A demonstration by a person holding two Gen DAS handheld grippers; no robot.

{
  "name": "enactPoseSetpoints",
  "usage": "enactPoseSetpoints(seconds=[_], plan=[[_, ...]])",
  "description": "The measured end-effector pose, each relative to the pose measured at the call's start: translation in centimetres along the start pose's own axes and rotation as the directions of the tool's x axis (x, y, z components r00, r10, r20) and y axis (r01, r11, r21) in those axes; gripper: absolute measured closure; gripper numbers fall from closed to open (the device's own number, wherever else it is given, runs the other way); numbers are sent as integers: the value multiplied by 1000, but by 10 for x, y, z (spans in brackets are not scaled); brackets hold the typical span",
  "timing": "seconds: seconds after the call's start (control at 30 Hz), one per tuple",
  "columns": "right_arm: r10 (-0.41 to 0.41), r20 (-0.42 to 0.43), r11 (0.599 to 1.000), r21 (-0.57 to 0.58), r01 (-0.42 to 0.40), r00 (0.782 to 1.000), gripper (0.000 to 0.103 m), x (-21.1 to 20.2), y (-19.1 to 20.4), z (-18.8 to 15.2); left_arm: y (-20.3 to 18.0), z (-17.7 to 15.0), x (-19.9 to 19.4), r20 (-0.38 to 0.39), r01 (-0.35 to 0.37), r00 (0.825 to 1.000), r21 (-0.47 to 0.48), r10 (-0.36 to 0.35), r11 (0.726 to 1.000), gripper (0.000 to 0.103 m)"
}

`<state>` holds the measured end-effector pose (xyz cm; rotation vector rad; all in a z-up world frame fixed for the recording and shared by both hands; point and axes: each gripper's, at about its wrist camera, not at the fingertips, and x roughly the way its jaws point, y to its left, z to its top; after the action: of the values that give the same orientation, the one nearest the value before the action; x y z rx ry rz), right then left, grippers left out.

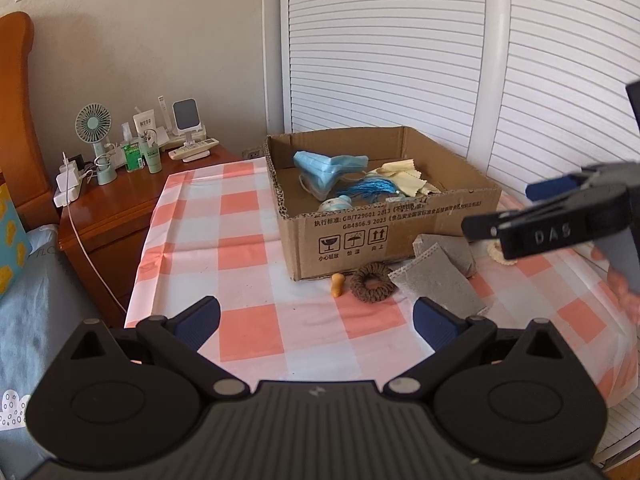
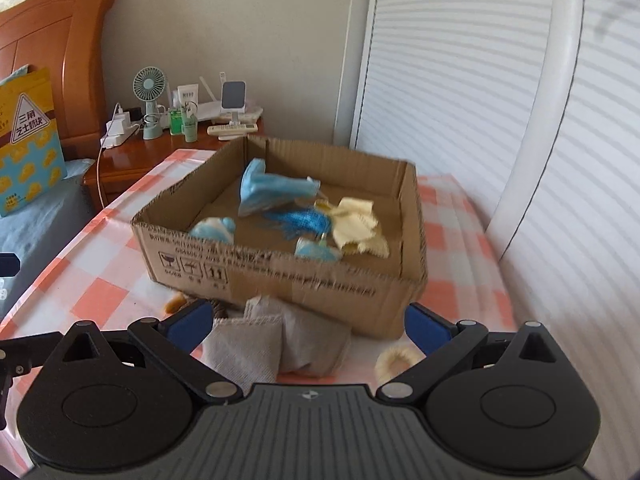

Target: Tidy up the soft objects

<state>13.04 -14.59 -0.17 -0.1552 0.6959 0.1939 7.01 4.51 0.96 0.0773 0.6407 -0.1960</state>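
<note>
Both grippers, left (image 1: 316, 320) and right (image 2: 308, 326), have jaws spread, empty; box (image 2: 320, 288) stands behind grey cloths (image 2: 276, 340), scrunchie (image 1: 373, 282), cream ring (image 2: 396, 362)

Checked table (image 1: 248, 220): box (image 1: 360, 236), cloths (image 1: 440, 276)

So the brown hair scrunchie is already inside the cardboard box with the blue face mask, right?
No. The brown scrunchie lies on the checked cloth in front of the cardboard box, outside it, as the left wrist view shows. The blue face mask is indeed inside.
</note>
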Motion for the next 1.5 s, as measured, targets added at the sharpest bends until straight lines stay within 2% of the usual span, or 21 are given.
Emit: enactPoseSetpoints(seconds=[0.1, 0.2, 0.43, 0.67, 0.77, 1.13, 1.3, 1.43, 1.5], plan=[[-13, -31, 998, 61, 15, 999, 0, 17, 2, -3, 3, -2, 2, -8, -8, 1000, -5, 8, 1000, 1], [-62, -46, 993, 101, 66, 997, 0, 37, 6, 0, 7, -3, 3, -12, -14, 1000, -14, 14, 1000, 1], [-134, -100, 986, 87, 143, 986, 0, 76, 20, -3, 19, -6, 8, -26, -36, 999, -39, 35, 999, 1], [-150, -139, 987, 36, 157, 979, 0, 68, 20, -23, 23, -7, 10, -36, -31, 999, -48, 29, 998, 1], [-153, -155, 986, 49, 162, 976, 0, 61, 14, -30, 20, -7, 11, -39, -24, 999, -44, 22, 999, 1], [-112, -201, 991, 51, 125, 973, 0, 25, -7, -55, 9, -6, 11, -43, -13, 999, -10, 12, 1000, 1], [16, -173, 1000, -4, -17, 985, 0, 8, 4, -61, 4, -4, 17, -54, -5, 999, -1, 5, 1000, 1], [9, -211, 998, -58, -21, 977, 0, 14, 13, -69, -1, -4, 21, -61, 1, 998, 10, 0, 1000, 1], [27, -210, 998, -46, -38, 977, 0, 15, 9, -73, -3, -4, 23, -67, 3, 998, 15, -2, 1000, 1]])
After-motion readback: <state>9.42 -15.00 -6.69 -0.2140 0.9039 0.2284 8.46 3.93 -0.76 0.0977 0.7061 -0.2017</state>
